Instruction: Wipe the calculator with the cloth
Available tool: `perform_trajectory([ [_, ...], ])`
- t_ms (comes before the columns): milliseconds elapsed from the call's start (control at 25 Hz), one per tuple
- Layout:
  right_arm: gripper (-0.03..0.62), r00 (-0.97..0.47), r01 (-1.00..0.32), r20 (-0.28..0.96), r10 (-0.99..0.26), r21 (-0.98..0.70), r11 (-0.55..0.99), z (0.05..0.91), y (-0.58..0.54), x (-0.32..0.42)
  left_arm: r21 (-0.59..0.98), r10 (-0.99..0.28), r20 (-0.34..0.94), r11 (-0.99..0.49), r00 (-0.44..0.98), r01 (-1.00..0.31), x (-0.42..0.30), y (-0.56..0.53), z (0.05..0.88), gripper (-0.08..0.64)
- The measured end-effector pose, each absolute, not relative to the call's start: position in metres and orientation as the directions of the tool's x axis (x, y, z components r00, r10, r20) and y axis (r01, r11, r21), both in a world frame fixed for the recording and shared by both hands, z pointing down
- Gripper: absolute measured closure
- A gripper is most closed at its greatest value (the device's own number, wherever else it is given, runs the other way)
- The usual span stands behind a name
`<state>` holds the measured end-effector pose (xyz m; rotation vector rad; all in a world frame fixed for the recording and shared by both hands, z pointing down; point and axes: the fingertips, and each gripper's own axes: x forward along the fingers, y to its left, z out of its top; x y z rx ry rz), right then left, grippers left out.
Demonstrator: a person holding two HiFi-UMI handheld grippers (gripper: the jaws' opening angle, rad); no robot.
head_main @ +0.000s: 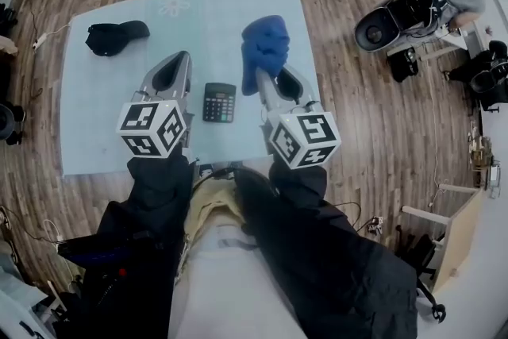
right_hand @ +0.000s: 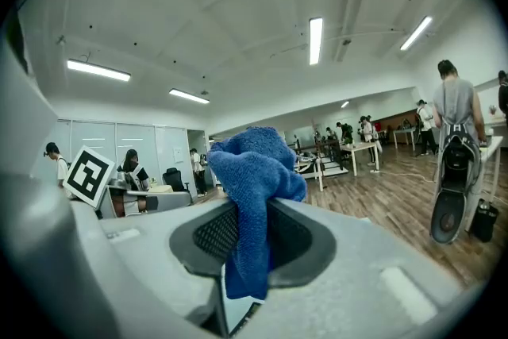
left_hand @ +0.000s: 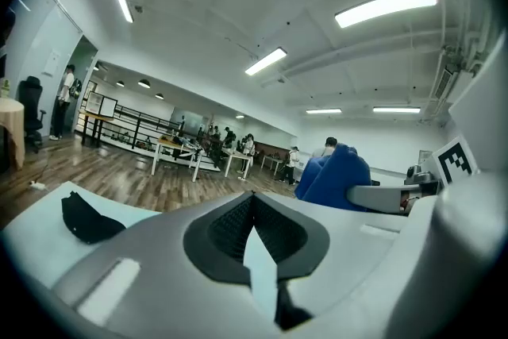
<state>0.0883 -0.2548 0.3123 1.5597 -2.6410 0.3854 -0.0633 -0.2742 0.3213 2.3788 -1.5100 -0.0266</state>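
Note:
A small black calculator lies flat on the pale blue table, between my two grippers. My right gripper is shut on a blue cloth, which bunches above its tips and hangs down between the jaws; in the right gripper view the blue cloth fills the gap of my right gripper. My left gripper hovers left of the calculator; in its own view my left gripper is shut with nothing in it. Both point upward, away from the table.
A black cap-like item lies at the table's far left, also seen as the black item in the left gripper view. A person sits by equipment at the upper right on the wooden floor. The table's front edge is near my legs.

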Motion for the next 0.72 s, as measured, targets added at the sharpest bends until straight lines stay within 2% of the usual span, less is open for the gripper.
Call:
perform_trajectory([
  [280, 0.508, -0.474, -0.874, 0.063, -0.878, -0.159, 0.460, 0.267, -0.259, 0.091, 0.158, -0.886, 0.028, -0.453, 0.462, -0.877, -0.049, -0.278, 0.254, 0.561],
  [720, 0.509, -0.442, -0.885, -0.023, -0.897, -0.153, 0.440, 0.238, -0.265, 0.093, 0.091, -0.884, -0.013, -0.466, 0.467, -0.880, -0.043, -0.285, 0.232, 0.561],
])
